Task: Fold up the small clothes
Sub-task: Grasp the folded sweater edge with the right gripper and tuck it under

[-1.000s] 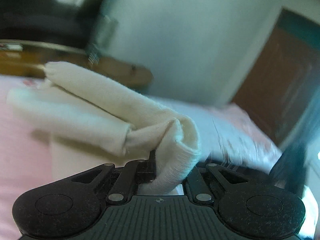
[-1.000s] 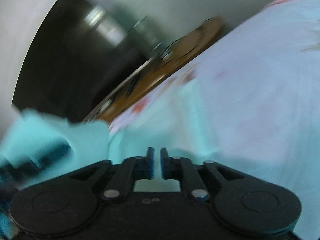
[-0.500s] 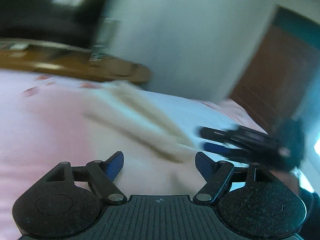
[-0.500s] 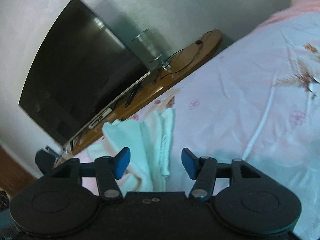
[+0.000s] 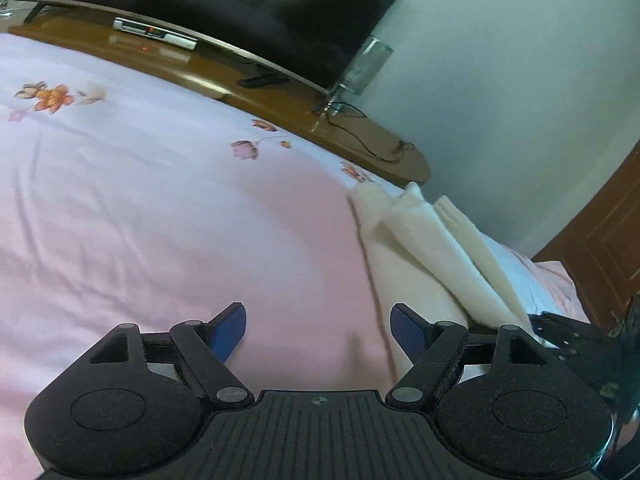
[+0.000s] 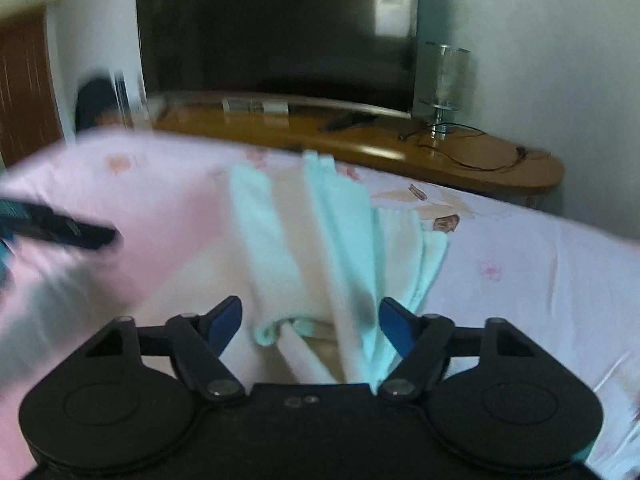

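Right wrist view showed the cream garment half folded on the bed, right gripper closing around it unclamped; left gripper gaped empty.

A small cream-white garment, soft and fleecy, is lying loosely folded in long overlapping pleats on the pink floral bedsheet, stretching lengthwise toward the far bed edge near the wooden shelf.

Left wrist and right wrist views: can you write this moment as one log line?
left gripper: open, empty, over pink bedsheet | right gripper: closing, cream garment between pads, not pinched | garment: lying folded on bed
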Motion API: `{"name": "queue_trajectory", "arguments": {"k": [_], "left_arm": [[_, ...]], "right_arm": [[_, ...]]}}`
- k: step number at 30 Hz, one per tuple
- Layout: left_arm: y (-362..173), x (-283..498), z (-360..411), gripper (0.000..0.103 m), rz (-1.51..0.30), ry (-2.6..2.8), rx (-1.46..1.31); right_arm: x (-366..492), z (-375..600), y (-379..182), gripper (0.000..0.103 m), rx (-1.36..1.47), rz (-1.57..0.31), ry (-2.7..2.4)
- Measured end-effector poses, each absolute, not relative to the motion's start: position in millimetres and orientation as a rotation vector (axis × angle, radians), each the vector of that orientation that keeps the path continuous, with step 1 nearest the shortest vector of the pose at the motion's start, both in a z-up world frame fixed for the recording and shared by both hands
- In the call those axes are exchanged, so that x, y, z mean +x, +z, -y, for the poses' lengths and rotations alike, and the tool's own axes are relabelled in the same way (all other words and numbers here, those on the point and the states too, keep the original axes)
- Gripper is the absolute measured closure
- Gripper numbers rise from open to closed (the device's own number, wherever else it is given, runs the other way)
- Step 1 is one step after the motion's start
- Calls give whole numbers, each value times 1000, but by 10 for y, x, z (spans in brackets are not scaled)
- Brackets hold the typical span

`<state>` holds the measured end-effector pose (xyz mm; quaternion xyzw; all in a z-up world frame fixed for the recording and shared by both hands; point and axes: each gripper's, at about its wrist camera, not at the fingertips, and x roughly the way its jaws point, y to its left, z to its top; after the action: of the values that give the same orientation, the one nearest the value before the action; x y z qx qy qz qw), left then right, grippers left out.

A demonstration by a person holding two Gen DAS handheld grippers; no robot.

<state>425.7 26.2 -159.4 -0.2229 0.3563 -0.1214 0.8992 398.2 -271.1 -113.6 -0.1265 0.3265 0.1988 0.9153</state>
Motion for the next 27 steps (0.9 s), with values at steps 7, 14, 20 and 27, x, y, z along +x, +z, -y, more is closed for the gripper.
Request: {"name": "queue_trajectory", "arguments": {"k": [7, 14, 20, 27], "left_arm": [[-1606, 4190, -381, 25, -732, -242, -507], [-1693, 4285, -407, 25, -748, -250, -559], [-1727, 4355, -310, 25, -760, -267, -537], [-1601, 4539, -189, 25, -734, -293, -491]], "right_arm": [[4229, 2840, -803, 81, 381, -720, 585], [4301, 3334, -1374, 81, 1051, -766, 571], [4208, 3676, -1958, 80, 1127, -842, 450], [4272, 3328, -1290, 38, 489, -721, 434]]}}
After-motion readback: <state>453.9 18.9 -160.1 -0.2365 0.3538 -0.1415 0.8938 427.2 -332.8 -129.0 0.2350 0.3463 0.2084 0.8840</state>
